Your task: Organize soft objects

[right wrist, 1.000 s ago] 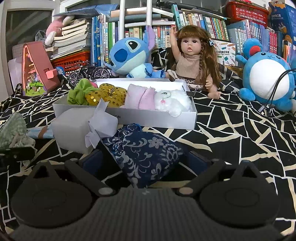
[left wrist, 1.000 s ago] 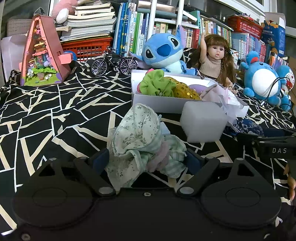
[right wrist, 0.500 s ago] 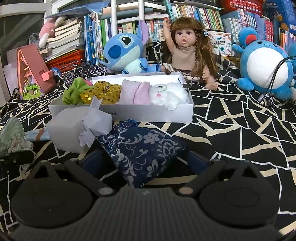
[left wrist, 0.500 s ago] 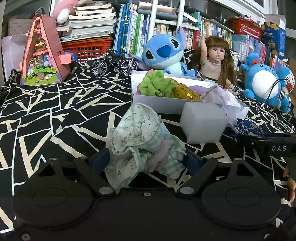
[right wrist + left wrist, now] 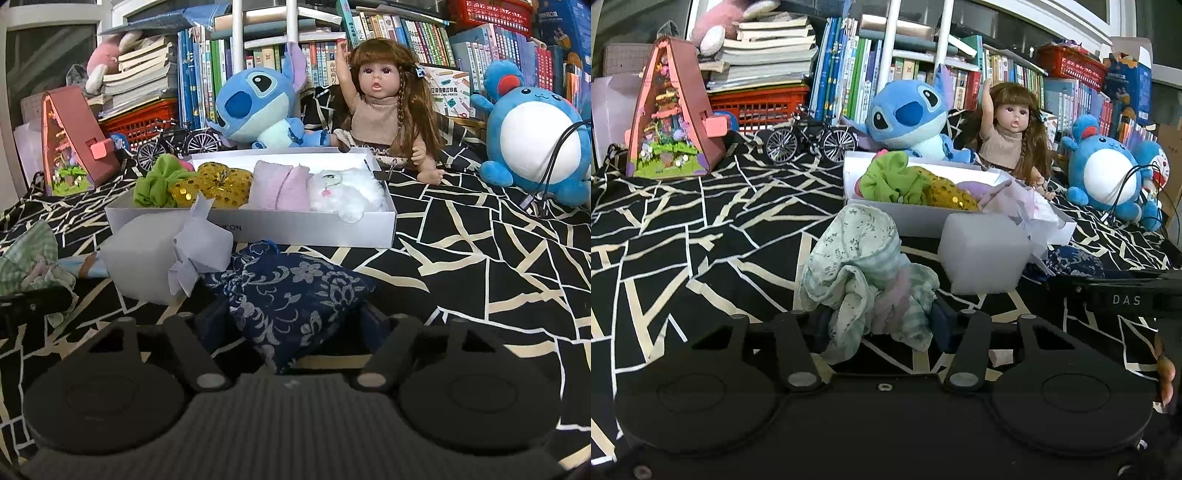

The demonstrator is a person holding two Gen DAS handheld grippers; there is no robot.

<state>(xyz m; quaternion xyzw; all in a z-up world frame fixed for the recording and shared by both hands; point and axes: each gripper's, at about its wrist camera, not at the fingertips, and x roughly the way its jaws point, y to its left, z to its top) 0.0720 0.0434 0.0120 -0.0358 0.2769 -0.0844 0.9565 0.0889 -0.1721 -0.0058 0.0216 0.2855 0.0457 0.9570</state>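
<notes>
Already four soft items filled the box [image 5: 258, 229], while the left gripper [image 5: 879, 321] had just been closing on a rag [image 5: 864, 273] and the right gripper [image 5: 291, 321] on a pouch [image 5: 295, 291], both on the cloth outside it.

The left gripper [image 5: 875, 321] was a matte black plastic body with two broad round housings side by side, each faintly ringed. From them ran angled black link bars, pinned by silver rivets, to dark blue finger pads [image 5: 942, 323]. A small screw sat at the centre of the front edge. The right gripper [image 5: 291, 317] had the same shape, with a ribbed dark grey surface between its housings. Seen from the left wrist camera, its black side bore the white letters "DAS".
</notes>
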